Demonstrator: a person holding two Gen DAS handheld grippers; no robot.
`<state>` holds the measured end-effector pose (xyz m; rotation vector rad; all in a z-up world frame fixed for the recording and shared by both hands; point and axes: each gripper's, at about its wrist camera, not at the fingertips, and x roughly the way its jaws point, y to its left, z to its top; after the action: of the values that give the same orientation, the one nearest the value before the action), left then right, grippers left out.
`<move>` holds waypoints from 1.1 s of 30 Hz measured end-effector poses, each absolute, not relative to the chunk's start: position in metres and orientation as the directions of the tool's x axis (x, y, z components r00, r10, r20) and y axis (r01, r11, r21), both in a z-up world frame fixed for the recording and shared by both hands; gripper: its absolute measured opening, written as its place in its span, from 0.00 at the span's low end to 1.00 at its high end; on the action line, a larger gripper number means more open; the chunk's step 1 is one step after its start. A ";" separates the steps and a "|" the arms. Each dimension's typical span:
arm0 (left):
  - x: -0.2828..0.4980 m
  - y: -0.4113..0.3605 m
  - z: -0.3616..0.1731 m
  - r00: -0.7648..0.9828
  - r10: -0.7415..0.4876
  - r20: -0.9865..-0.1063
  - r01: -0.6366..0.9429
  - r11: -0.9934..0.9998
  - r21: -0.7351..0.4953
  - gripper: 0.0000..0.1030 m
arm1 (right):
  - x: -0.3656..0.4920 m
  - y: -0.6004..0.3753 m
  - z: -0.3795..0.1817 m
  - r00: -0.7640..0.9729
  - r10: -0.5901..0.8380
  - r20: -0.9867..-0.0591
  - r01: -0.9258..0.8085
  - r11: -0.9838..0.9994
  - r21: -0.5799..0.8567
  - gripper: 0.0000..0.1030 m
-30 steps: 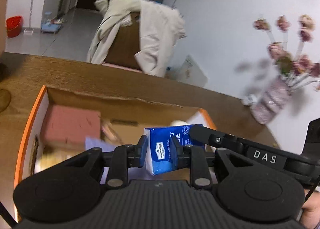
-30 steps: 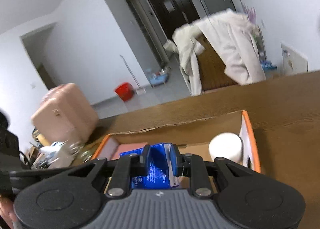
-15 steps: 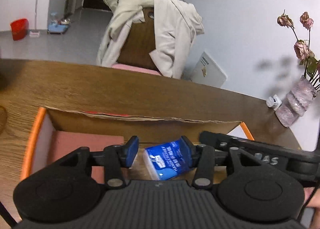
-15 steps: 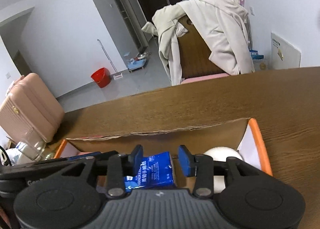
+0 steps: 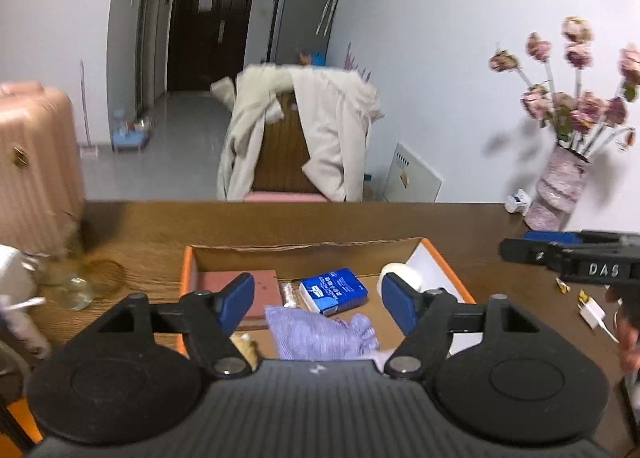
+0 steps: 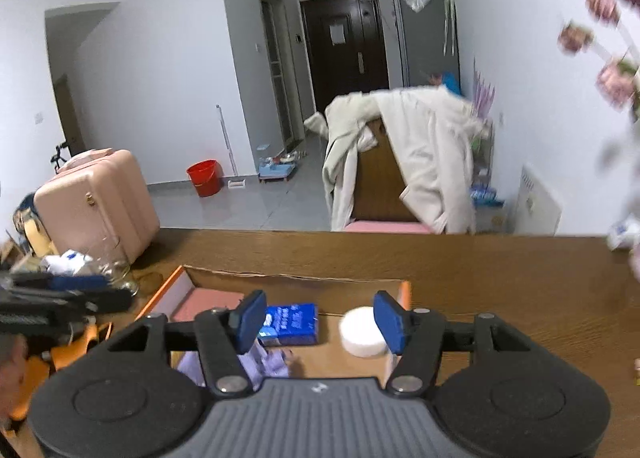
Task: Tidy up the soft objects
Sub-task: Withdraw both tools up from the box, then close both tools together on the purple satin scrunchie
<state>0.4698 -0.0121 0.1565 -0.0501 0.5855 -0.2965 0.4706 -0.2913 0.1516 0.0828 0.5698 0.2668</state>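
Note:
A blue tissue pack [image 5: 333, 290] [image 6: 291, 323] lies flat on the floor of an orange-edged cardboard box [image 5: 187, 270] [image 6: 405, 294] on the wooden table. Beside it in the box are a lilac cloth [image 5: 320, 334] [image 6: 269, 362], a pink pad [image 5: 224, 282] [image 6: 208, 304] and a white round roll [image 5: 400, 273] [image 6: 363, 330]. My left gripper [image 5: 317, 298] hangs above the box, its jaws opening with nothing between them. My right gripper [image 6: 316, 322] also hovers over the box, jaws opening and empty. Each gripper shows at the edge of the other's view.
A vase of pink flowers [image 5: 560, 185] stands at the table's far right corner. Glassware [image 5: 76, 286] sits left of the box. A chair draped with a cream coat [image 5: 300, 137] is behind the table, and a pink suitcase [image 6: 94, 201] is on the floor.
Both grippers let go of the blue tissue pack, which now lies in the box. Both have opened and risen away from the box.

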 end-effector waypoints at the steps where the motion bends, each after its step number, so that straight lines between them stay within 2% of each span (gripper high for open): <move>1: 0.457 -0.011 0.162 0.801 -0.285 -0.526 0.265 0.957 -0.117 0.72 | 0.457 -0.295 0.158 0.812 0.270 -0.518 -0.233 0.963 0.138 0.63; 4: 0.416 -0.008 0.178 0.831 -0.262 -0.490 0.266 0.962 -0.065 0.77 | 0.419 -0.305 0.172 0.830 0.260 -0.494 -0.236 0.965 0.112 0.68; 8: 0.362 -0.005 0.184 0.864 -0.220 -0.453 0.239 0.971 -0.016 0.79 | 0.368 -0.308 0.182 0.861 0.239 -0.450 -0.232 0.970 0.071 0.68; 14: 0.252 0.006 0.149 0.929 -0.194 -0.314 0.209 0.978 0.014 0.90 | 0.265 -0.296 0.160 0.917 0.265 -0.297 -0.274 0.962 0.012 0.81; 16: 0.218 0.008 0.134 0.940 -0.193 -0.283 0.200 0.980 -0.003 0.95 | 0.239 -0.291 0.146 0.919 0.282 -0.277 -0.287 0.958 0.023 0.83; 20: 0.171 0.014 0.105 0.940 -0.186 -0.287 0.179 0.983 -0.052 0.98 | 0.194 -0.285 0.111 0.899 0.329 -0.288 -0.313 0.944 0.101 0.84; 25: 0.121 0.028 0.076 0.947 -0.145 -0.285 0.143 0.989 -0.029 1.00 | 0.142 -0.276 0.067 0.881 0.323 -0.345 -0.300 0.946 0.121 0.84; 29: 0.112 0.037 0.063 0.933 -0.161 -0.321 0.145 0.987 -0.074 1.00 | 0.121 -0.277 0.050 0.861 0.354 -0.366 -0.299 0.933 0.200 0.84; 33: 0.120 0.039 0.059 0.929 -0.159 -0.335 0.139 0.987 -0.083 1.00 | 0.115 -0.267 0.040 0.849 0.341 -0.403 -0.290 0.939 0.183 0.84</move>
<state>0.1200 0.0391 0.0590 -0.0580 0.3481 -0.1524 0.1148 -0.2670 0.0395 0.1168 0.4456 0.3329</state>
